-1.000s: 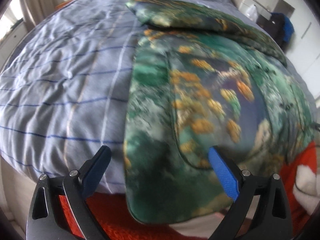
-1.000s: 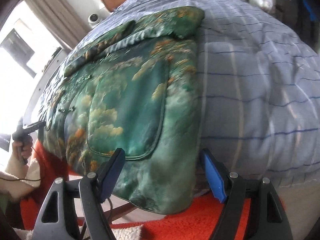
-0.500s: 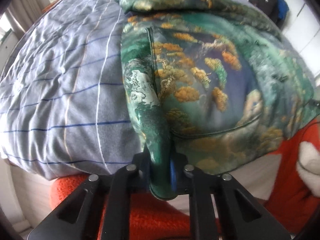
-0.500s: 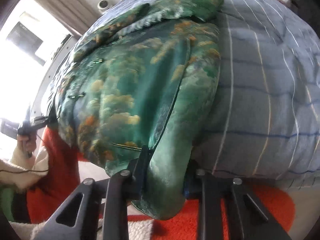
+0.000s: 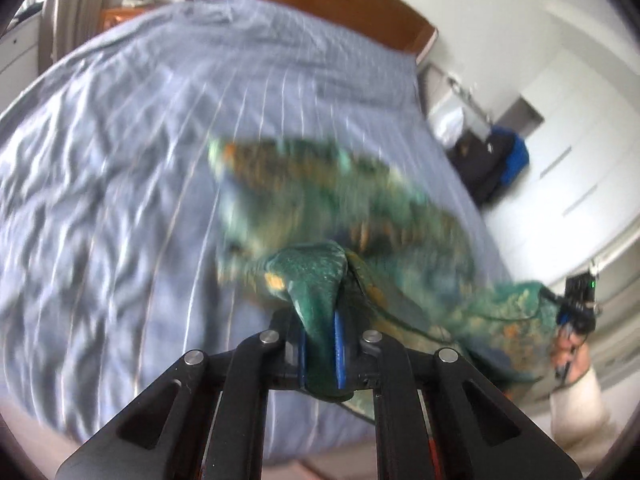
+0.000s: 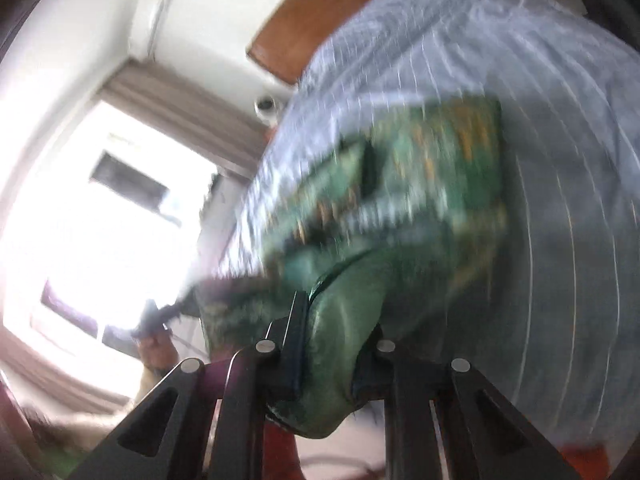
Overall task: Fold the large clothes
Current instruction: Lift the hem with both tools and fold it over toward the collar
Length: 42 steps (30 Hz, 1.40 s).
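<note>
1. Garment (image 5: 352, 216) is lying on the bed (image 5: 120, 184), its near hem lifting.
2. Left gripper (image 5: 320, 354) and right gripper (image 6: 324, 350) are both clenching hem corners.
3. First fold is under way; carrying the hem level toward the collar is judged next.

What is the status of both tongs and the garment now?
Left tongs and right tongs shut on green patterned garment. Hem lifted off striped bedcover. Nothing in the way.

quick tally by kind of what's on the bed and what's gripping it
Green printed garment: 1
Striped blue bedcover: 1
Grippers shut on the garment: 2, left gripper and right gripper
Total: 4
</note>
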{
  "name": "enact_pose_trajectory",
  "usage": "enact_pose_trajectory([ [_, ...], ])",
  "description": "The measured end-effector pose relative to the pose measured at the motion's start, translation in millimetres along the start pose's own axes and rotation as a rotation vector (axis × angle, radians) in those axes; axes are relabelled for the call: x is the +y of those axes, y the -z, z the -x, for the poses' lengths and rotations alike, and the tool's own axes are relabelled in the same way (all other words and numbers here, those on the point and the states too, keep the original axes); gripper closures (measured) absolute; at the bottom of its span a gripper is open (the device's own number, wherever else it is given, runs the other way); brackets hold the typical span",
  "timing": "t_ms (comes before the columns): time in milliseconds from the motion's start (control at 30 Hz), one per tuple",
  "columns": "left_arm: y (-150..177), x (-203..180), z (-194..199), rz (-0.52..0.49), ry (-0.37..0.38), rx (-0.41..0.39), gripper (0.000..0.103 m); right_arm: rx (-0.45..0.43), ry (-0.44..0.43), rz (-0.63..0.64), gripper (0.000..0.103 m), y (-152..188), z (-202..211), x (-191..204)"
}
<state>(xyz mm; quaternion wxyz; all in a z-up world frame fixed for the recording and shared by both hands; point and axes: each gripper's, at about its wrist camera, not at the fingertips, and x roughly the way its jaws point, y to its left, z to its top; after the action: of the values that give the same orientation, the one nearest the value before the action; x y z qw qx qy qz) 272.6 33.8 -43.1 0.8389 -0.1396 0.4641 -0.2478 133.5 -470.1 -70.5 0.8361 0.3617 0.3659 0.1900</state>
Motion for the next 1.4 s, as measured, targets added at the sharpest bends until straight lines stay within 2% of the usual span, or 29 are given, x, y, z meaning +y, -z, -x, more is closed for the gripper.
enact_pose_trajectory([
  [133, -87, 2, -51, 0.053, -0.048, -0.054, 0.095, -0.129, 0.002, -0.043, 0.087, -70, -15, -13],
  [233, -131, 17, -106, 0.134, -0.065, -0.043, 0.093, -0.189, 0.062, -0.077, 0.087, -124, -45, -38],
  [267, -141, 23, -128, 0.152, -0.083, -0.026, 0.092, -0.194, 0.084, -0.091, 0.087, -139, -61, -49],
  [333, -156, 40, -179, 0.22, -0.142, 0.035, 0.08, -0.19, 0.147, -0.118, 0.087, -163, -99, -71],
  [400, -155, 57, -216, 0.287, -0.188, 0.108, 0.067, -0.161, 0.189, -0.176, 0.082, -176, -142, -101],
  [467, -151, 73, -235, 0.352, -0.195, 0.134, 0.065, -0.136, 0.214, -0.257, 0.064, -178, -176, -134],
  [500, -151, 80, -237, 0.379, -0.17, 0.13, 0.064, -0.148, 0.208, -0.292, 0.061, -176, -184, -143],
  [567, -153, 88, -228, 0.423, -0.085, 0.116, 0.059, -0.229, 0.136, -0.358, 0.047, -169, -183, -155],
  [600, -156, 92, -220, 0.436, -0.053, 0.104, 0.052, -0.256, 0.089, -0.376, 0.043, -169, -179, -157],
  [633, -161, 95, -207, 0.438, -0.061, 0.074, 0.035, -0.272, 0.06, -0.376, 0.04, -171, -173, -157],
  [667, -166, 97, -192, 0.435, -0.105, 0.036, 0.024, -0.287, 0.063, -0.363, 0.038, -177, -164, -156],
  [700, -171, 98, -175, 0.433, -0.149, -0.018, 0.009, -0.305, 0.086, -0.346, 0.036, -181, -155, -153],
  [767, -178, 103, -138, 0.44, -0.182, -0.121, 0.006, -0.354, 0.168, -0.307, 0.033, -190, -129, -140],
  [833, -177, 97, -118, 0.417, -0.178, -0.14, 0.007, -0.36, 0.221, -0.252, 0.033, -196, -112, -122],
  [900, -168, 80, -111, 0.333, -0.178, -0.135, 0.007, -0.313, 0.234, -0.118, 0.033, -196, -105, -86],
  [1000, -133, 29, -118, 0.093, -0.184, -0.092, 0.006, -0.173, 0.185, 0.074, 0.033, -175, -123, -31],
  [1067, -102, -8, -136, -0.076, -0.211, -0.057, 0.006, -0.034, 0.12, 0.183, 0.033, -151, -158, 6],
  [1133, -76, -34, -158, -0.211, -0.276, -0.038, 0.006, 0.065, 0.072, 0.255, 0.033, -128, -192, 31],
  [1200, -64, -40, -184, -0.238, -0.342, 0.008, 0.006, 0.159, -0.005, 0.291, 0.033, -104, -241, 50],
  [1233, -62, -33, -202, -0.228, -0.391, 0.031, 0.006, 0.181, -0.01, 0.294, 0.033, -99, -259, 51],
  [1267, -63, -26, -211, -0.218, -0.441, 0.028, 0.006, 0.206, 0.039, 0.302, 0.034, -93, -288, 48],
  [1300, -64, -18, -216, -0.203, -0.482, 0.018, 0.005, 0.213, 0.125, 0.308, 0.035, -94, -307, 39],
  [1333, -70, -6, -222, -0.176, -0.552, -0.003, 0.002, 0.211, 0.22, 0.299, 0.042, -95, -323, 28],
  [1367, -73, 3, -225, -0.15, -0.59, -0.002, 0.001, 0.181, 0.255, 0.243, 0.051, -99, -336, 9],
  [1400, -76, 17, -228, -0.092, -0.591, 0.012, 0.001, 0.149, 0.26, 0.208, 0.055, -103, -337, -1],
])
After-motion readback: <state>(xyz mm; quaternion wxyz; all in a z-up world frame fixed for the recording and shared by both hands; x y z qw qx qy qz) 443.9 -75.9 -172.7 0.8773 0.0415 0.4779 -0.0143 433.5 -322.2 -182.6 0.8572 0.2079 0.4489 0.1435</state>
